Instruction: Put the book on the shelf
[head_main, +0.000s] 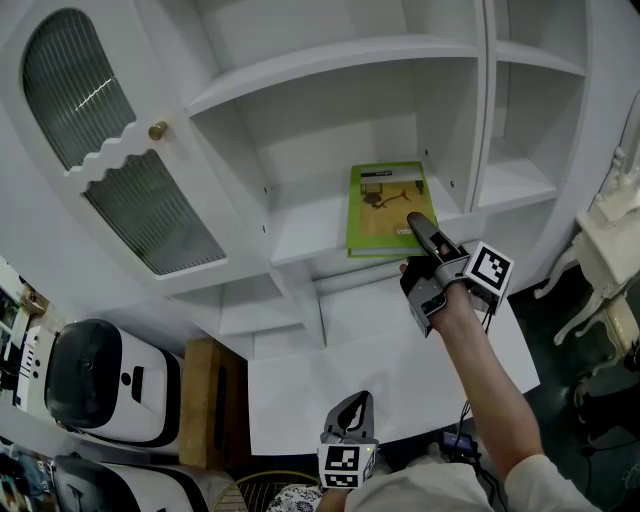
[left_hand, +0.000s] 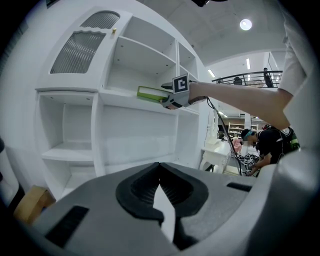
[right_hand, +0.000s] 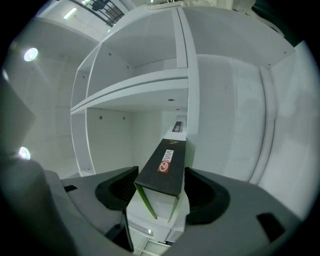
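A green book (head_main: 385, 205) lies flat on the middle shelf board (head_main: 300, 235) of a white cabinet, its near edge at the board's front. My right gripper (head_main: 418, 240) reaches up to the book's near right corner. In the right gripper view the book's dark end (right_hand: 167, 162) sits between the jaws of the right gripper (right_hand: 160, 187), which stand wide with gaps beside the covers. The left gripper view shows the book (left_hand: 150, 93) and the right gripper (left_hand: 170, 100) from the side. My left gripper (head_main: 352, 405) stays low over the white table, shut and empty (left_hand: 160, 172).
The cabinet's glass-panelled door (head_main: 110, 170) stands open at the left. A white table (head_main: 400, 380) lies below the shelf. White rounded machines (head_main: 100, 380) and a brown box (head_main: 210, 400) are at lower left, a white carved table (head_main: 615, 220) at right. People (left_hand: 265, 142) stand far off.
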